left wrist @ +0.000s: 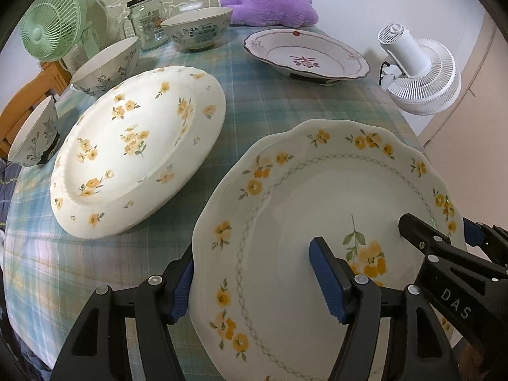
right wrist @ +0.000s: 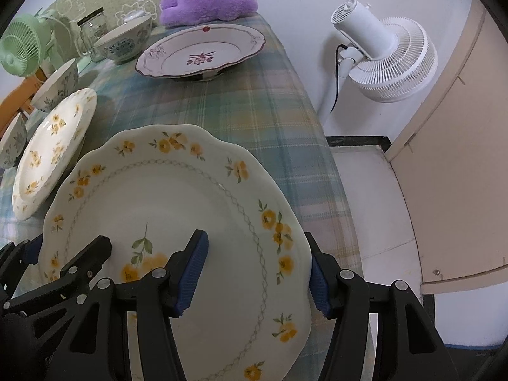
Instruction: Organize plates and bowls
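Gripping the scalloped plate (left wrist: pixel 317 222) from opposite rims, I have the left claw (left wrist: pixel 254 289) and right claw (right wrist: pixel 254 273) each pinched on an edge, 1 pad above and 1 below, sharing its weight. It hovers tilted above the tabletop (left wrist: pixel 270 101), beside the round floral plate (left wrist: pixel 139 146), probably its stacking target.

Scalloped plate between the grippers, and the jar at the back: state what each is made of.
Scalloped plate: looks like glazed ceramic or porcelain; glossy white surface with soft highlights and printed yellow flowers. Jar: clear glass, since the background shows through it; its dark lid looks like metal, though plastic is possible.
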